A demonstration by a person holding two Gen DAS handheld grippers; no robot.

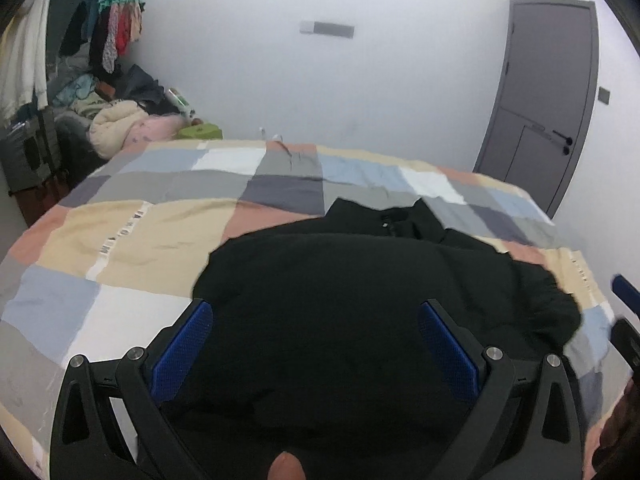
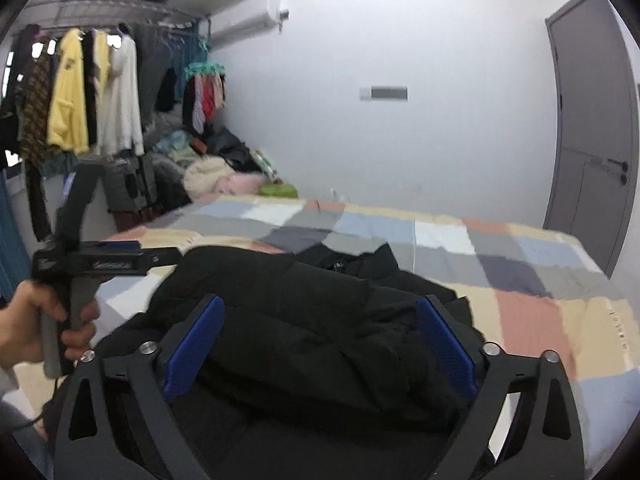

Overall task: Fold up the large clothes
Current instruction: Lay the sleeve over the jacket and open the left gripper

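The left claw (image 1: 316,344) is being held released, its blue-padded fingers (image 1: 184,350) spread wide over the bulky black padded jacket (image 1: 360,300), nothing being gripped. The right claw (image 2: 318,344) is likewise being held released above the same jacket (image 2: 320,320), which is lying bunched just ahead of and beneath both claws on the pastel patchwork-covered bed (image 1: 120,232). To the left of the right claw, the left claw's handle is being gripped by the person's left hand (image 2: 36,324). Beyond the claws, a grey door (image 2: 592,120) is being shown.
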